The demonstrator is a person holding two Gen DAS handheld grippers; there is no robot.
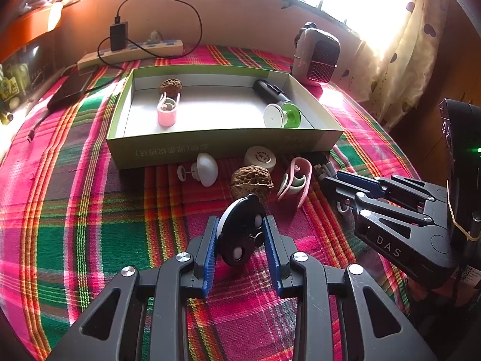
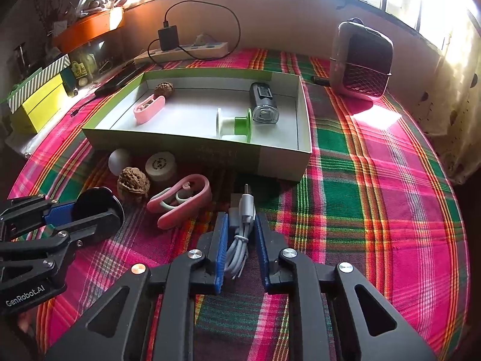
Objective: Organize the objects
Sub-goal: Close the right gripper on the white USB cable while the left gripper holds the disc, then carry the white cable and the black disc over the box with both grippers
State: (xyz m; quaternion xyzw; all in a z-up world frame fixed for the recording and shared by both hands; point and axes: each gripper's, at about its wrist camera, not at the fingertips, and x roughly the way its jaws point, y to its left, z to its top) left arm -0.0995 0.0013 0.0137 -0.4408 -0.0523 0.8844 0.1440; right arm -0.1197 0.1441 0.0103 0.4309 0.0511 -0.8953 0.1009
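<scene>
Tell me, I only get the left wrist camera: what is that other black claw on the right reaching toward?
Observer: The right claw straddles a coiled white USB cable; whether it squeezes the cable, I cannot tell.
Operator: And the black torch in the green cardboard box: what is its near end like?
Observer: It ends in a clear lens, just beside the green-and-white spool.

Right tool point(image 2: 240, 240) astride white cable point(image 2: 240, 234), green box point(image 2: 279, 158) beyond
</scene>
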